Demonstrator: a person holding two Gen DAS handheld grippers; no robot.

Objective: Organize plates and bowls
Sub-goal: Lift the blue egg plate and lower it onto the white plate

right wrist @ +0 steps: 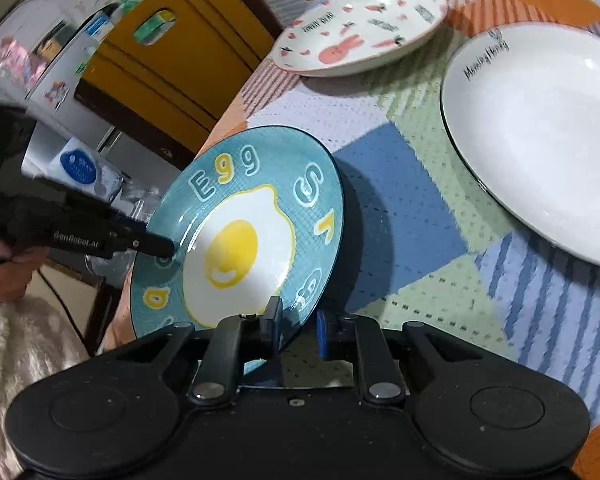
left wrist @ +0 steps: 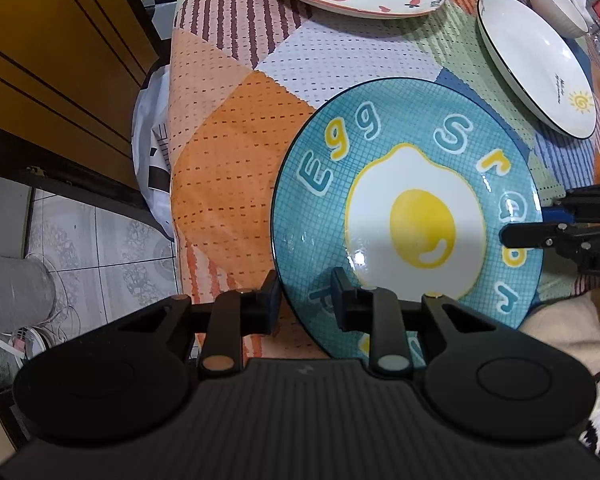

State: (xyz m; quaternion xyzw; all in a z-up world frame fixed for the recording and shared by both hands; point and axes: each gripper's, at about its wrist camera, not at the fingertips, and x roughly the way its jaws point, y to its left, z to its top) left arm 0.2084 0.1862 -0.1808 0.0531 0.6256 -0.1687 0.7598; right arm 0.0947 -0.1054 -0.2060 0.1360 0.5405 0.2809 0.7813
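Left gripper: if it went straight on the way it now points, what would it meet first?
The left gripper already straddles the rim of the blue egg plate; going on, it would probably press into that plate.

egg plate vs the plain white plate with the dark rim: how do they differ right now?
The egg plate is teal with a fried-egg print and big letters; the white plate is plain with small script. The egg plate is gripped at opposite rims by the left tool and right tool; the white plate is untouched. The egg plate looks tilted, the white plate lies flat on the tablecloth. Both are round with dark rims.
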